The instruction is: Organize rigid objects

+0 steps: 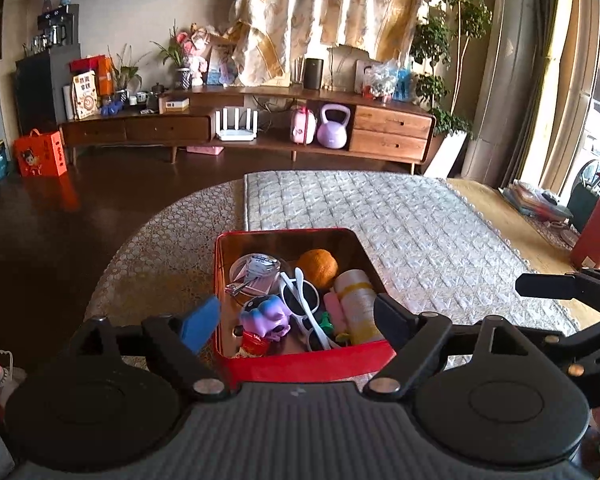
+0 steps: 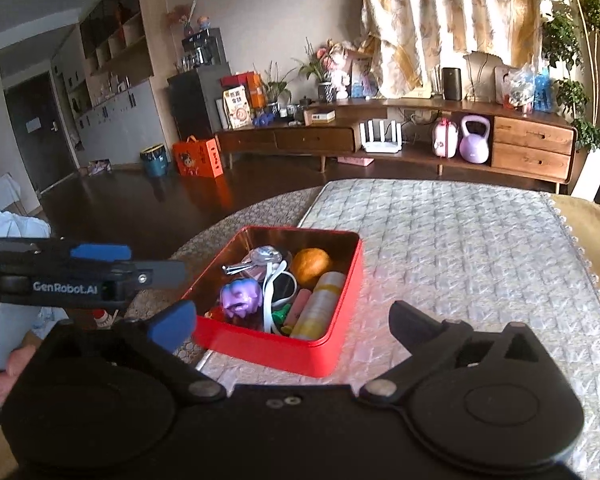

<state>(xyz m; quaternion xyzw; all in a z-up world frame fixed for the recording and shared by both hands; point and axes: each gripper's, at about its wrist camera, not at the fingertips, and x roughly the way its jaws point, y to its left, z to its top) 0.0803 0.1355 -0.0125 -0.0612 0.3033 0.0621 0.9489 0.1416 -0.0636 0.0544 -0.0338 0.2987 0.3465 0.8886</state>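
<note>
Left wrist view looks down past the left tongs, whose two arms stand spread wide with nothing between them, one tipped with a blue pad at lower left of centre. Between the tips, just below the middle of the frame, sits a red tin box on a table covered by a patterned cloth and a quilted pad. Inside the box lie an orange toward the back, a white cylindrical bottle along the right wall, white-framed sunglasses in the middle, a purple toy figure at front left, and a clear round lid with metal clippers at back left.

Right wrist view shows the right tongs likewise spread and empty, the same red box at centre frame, just ahead of the tips. The left device crosses the left edge, gripped by a hand at lower left. A wooden sideboard with a purple kettlebell runs across the upper frame.
</note>
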